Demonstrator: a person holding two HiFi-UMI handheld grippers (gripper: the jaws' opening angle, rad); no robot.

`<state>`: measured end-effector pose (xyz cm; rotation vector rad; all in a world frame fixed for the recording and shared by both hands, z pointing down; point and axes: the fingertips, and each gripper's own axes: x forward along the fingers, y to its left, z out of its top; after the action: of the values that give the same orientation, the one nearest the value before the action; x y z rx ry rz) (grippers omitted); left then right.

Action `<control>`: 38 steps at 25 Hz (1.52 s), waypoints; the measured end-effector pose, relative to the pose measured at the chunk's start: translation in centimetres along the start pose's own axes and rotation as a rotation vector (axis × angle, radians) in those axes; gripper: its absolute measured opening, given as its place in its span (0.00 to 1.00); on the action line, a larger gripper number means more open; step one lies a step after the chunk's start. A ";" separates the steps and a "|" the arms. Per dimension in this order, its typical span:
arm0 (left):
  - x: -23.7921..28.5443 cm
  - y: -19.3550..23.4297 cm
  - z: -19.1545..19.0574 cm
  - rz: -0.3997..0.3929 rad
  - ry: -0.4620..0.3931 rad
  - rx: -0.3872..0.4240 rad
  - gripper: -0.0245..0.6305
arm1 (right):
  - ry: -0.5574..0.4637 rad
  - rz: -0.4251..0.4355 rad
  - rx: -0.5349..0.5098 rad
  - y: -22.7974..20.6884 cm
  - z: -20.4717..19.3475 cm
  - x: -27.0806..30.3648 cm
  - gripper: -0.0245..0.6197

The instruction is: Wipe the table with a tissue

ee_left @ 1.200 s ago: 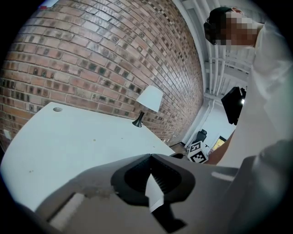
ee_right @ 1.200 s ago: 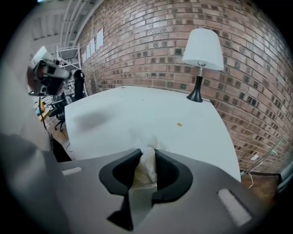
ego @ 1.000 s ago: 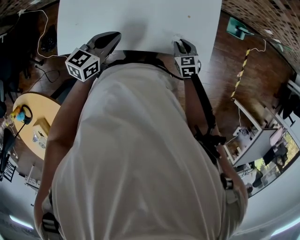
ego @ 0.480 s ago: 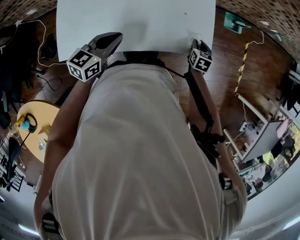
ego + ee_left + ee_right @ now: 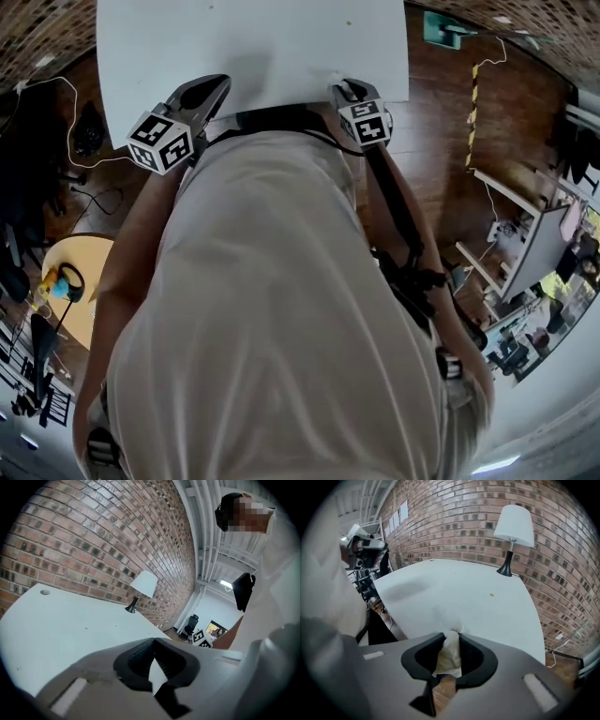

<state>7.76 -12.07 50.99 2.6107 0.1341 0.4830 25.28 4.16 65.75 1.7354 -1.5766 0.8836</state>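
Observation:
The white table (image 5: 253,42) fills the top of the head view. My right gripper (image 5: 345,89) hangs over its near edge, right of the person's body, pointing steeply down. It is shut on a crumpled white tissue (image 5: 449,651), whose tip touches the table (image 5: 454,597) near the edge. A small brown speck (image 5: 491,594) lies farther in on the tabletop. My left gripper (image 5: 202,94) hovers over the near left edge, nearly level. In the left gripper view its jaws (image 5: 153,640) meet at the tips with nothing between them, above the table (image 5: 70,620).
A white-shaded lamp (image 5: 513,531) stands at the table's far edge against a brick wall (image 5: 93,536). A round wooden side table (image 5: 80,272) with small objects stands on the floor at left, with cables near it. Furniture (image 5: 525,253) and striped tape (image 5: 472,103) are at right.
The right gripper with the tissue slid right along the table's near edge, then back left. The left gripper stayed by the near left edge.

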 end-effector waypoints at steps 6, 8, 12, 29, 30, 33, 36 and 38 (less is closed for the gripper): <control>3.7 -1.8 0.4 -0.079 0.034 0.015 0.05 | 0.026 -0.130 0.195 -4.9 -4.8 -3.5 0.17; 4.2 -2.0 0.6 -0.092 0.042 0.021 0.05 | 0.042 -0.224 0.298 -7.5 -6.7 -4.6 0.17; 4.9 -1.9 1.6 -0.097 0.047 0.030 0.05 | 0.053 -0.442 0.456 -12.8 -8.5 -7.5 0.17; 7.7 -0.9 4.3 0.072 -0.016 -0.015 0.05 | -0.062 -0.122 0.258 -15.5 1.8 -0.6 0.18; 7.6 -0.7 4.4 0.090 -0.021 -0.019 0.05 | -0.053 -0.134 0.259 -16.5 2.1 -0.2 0.18; 7.0 -0.2 4.3 0.145 -0.031 -0.038 0.05 | -0.036 -0.135 0.237 -18.1 3.4 1.3 0.18; 6.5 0.2 4.1 0.196 -0.037 -0.059 0.05 | -0.049 -0.141 0.190 -18.7 5.1 2.7 0.17; 6.1 0.5 3.9 0.226 -0.041 -0.071 0.05 | -0.068 -0.156 0.175 -19.2 6.0 3.2 0.17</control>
<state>14.86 -13.17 49.89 2.5757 -0.1902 0.5005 44.95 -0.86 64.64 2.0013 -1.4183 0.9162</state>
